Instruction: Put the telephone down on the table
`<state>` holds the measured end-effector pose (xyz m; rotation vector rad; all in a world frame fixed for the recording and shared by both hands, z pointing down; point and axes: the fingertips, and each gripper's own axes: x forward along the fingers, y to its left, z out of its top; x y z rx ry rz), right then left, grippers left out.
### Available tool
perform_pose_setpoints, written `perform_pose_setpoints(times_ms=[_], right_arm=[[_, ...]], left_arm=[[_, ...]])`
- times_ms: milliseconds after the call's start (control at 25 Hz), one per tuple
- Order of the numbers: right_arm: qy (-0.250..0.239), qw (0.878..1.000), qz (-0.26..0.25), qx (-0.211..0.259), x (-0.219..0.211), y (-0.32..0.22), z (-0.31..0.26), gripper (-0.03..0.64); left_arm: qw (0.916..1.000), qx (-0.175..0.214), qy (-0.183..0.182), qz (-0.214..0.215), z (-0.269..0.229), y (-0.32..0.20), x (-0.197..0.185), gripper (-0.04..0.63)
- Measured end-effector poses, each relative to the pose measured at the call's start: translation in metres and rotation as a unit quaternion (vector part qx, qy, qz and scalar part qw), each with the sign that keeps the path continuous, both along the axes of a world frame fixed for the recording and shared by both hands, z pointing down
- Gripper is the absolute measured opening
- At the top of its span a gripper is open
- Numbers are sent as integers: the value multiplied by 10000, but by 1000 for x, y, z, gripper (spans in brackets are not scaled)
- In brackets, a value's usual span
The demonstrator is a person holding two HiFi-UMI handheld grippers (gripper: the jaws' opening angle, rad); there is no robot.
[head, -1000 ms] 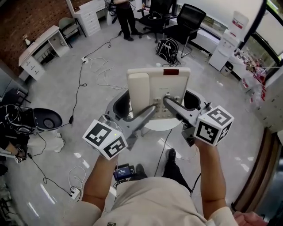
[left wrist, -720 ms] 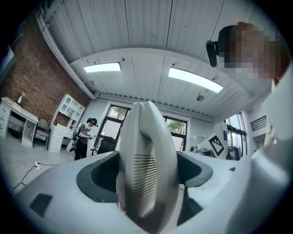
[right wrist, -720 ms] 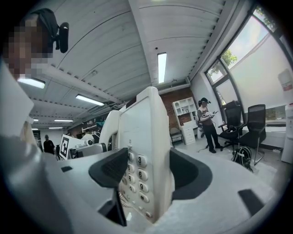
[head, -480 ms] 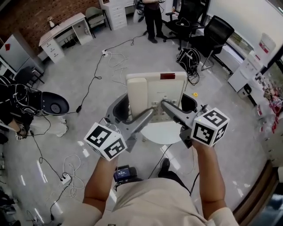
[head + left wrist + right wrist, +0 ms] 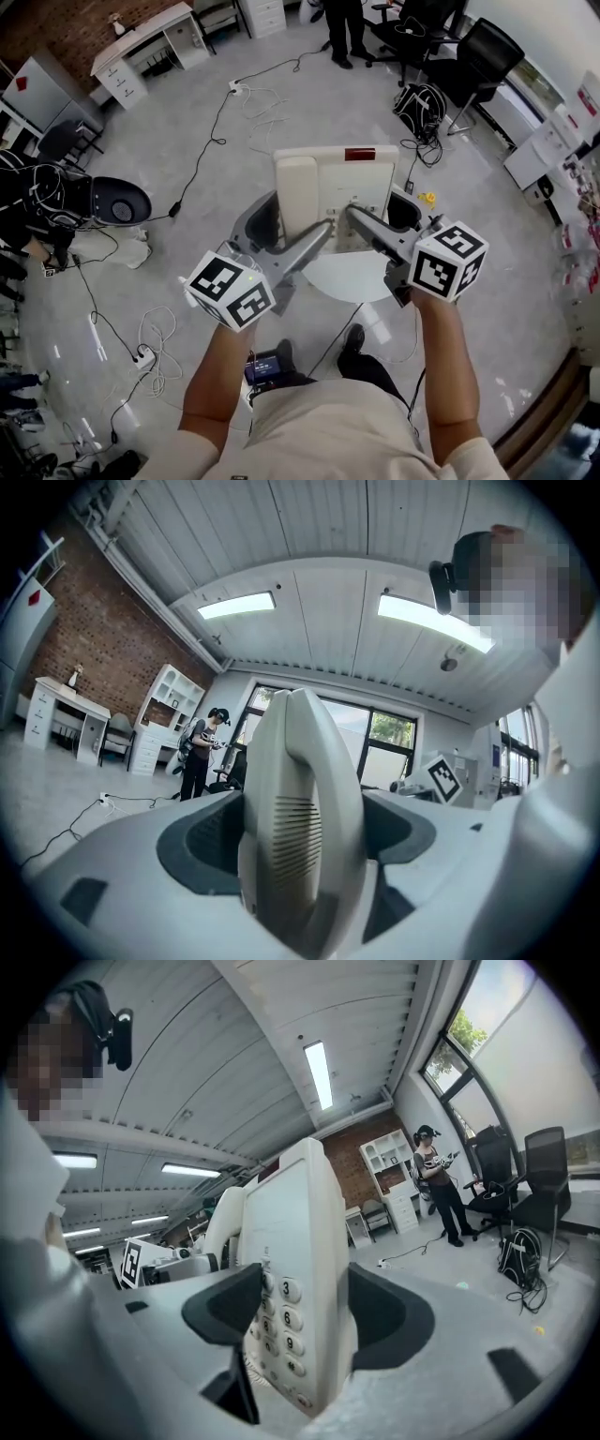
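Head view, telephone [image 5: 342, 187]: smooth cream plastic. It has a flat rectangular body with a red strip [image 5: 360, 154] at the far edge and a rounded handset [image 5: 298, 192] along its left side. You hold it up off the round white table [image 5: 352, 279], which shows below it.
Head view, your arms: both forearms [image 5: 217, 375] are bare and stretched forward. The left hand-held gripper [image 5: 325, 228] and right hand-held gripper [image 5: 353, 214] angle inward to the telephone's near edge.
Left gripper view, left hand-held gripper [image 5: 300, 841]: its dark padded jaws are clenched on the telephone's handset, at the rounded end with the ribbed slots [image 5: 298, 841].
Right gripper view, right hand-held gripper [image 5: 300, 1321]: its jaws are clamped on the telephone's body beside the round numbered keys [image 5: 281, 1312].
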<state>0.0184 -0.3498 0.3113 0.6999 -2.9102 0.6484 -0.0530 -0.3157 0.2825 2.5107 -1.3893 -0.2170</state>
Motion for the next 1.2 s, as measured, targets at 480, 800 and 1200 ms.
perform_pose_setpoints(times_ms=[480,800,1200], right_arm=[[22,9979,140,-633,-1,-52,74,272],[-31,9938,289,-1072,2,-78,129,272],[83,9874,410,-1523,0,-100,209,272]], left_arm=[[9983,-553,108,120,72,-57,-2,374],[9946,-1015,141,184,125,-88,-1,374],[9870,-1578,213,230,206,-114,-5,374]])
